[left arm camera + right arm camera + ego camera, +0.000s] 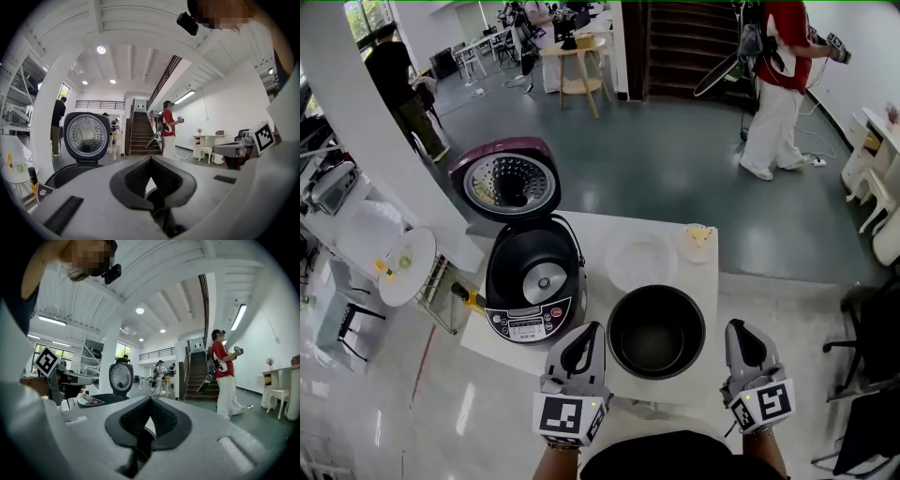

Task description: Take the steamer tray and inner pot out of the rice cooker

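The open rice cooker (534, 281) stands on the left of the white table (600, 232), its purple lid (506, 183) tipped back and its cavity without a pot. The black inner pot (656, 331) sits on the table right of the cooker. Behind the pot lies the translucent white steamer tray (640, 262). My left gripper (584, 333) is shut and holds nothing, just left of the pot at the table's near edge. To the pot's right, my right gripper (739, 330) is likewise shut and holds nothing. The cooker lid (86, 136) fills the left of the left gripper view.
A small cup (697, 240) stands at the table's back right corner. A yellow-capped bottle (469, 298) and a small round table (405, 265) are to the left. A person in red (778, 84) stands far back, and chairs (872, 187) line the right side.
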`<control>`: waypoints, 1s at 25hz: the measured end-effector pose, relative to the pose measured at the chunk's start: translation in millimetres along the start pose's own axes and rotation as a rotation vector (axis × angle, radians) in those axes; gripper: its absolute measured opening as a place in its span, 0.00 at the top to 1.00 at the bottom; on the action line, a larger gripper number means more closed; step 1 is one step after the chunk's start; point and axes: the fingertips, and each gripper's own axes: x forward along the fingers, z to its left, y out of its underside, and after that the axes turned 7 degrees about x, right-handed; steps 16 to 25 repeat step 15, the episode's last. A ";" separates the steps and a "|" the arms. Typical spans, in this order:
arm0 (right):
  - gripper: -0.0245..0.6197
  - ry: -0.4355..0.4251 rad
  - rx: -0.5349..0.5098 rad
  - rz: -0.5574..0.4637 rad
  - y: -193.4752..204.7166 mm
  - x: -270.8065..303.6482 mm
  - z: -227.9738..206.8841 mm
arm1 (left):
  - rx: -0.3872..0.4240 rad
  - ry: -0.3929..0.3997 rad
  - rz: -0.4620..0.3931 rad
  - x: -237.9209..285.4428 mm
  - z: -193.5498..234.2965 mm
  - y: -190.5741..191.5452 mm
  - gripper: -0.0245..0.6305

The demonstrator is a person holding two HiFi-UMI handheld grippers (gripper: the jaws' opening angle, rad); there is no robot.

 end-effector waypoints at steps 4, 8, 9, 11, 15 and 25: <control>0.96 -0.005 -0.006 0.008 -1.3 -1.2 1.6 | 0.017 -0.006 0.023 -2.6 -3.6 1.1 0.96; 0.96 -0.016 -0.014 0.019 0.7 -4.0 4.6 | -0.022 -0.005 -0.012 -6.8 -4.5 -6.3 0.96; 0.96 -0.017 -0.015 0.023 2.1 -4.4 4.5 | -0.020 -0.005 -0.013 -6.3 -4.7 -6.6 0.96; 0.96 -0.022 -0.012 0.029 4.4 -4.4 4.4 | 0.001 -0.010 -0.010 -4.8 -4.9 -5.7 0.96; 0.96 -0.036 -0.006 0.035 5.6 -3.9 7.5 | 0.016 -0.015 0.011 -2.8 -4.7 3.0 0.96; 0.96 -0.036 -0.006 0.035 5.6 -3.9 7.5 | 0.016 -0.015 0.011 -2.8 -4.7 3.0 0.96</control>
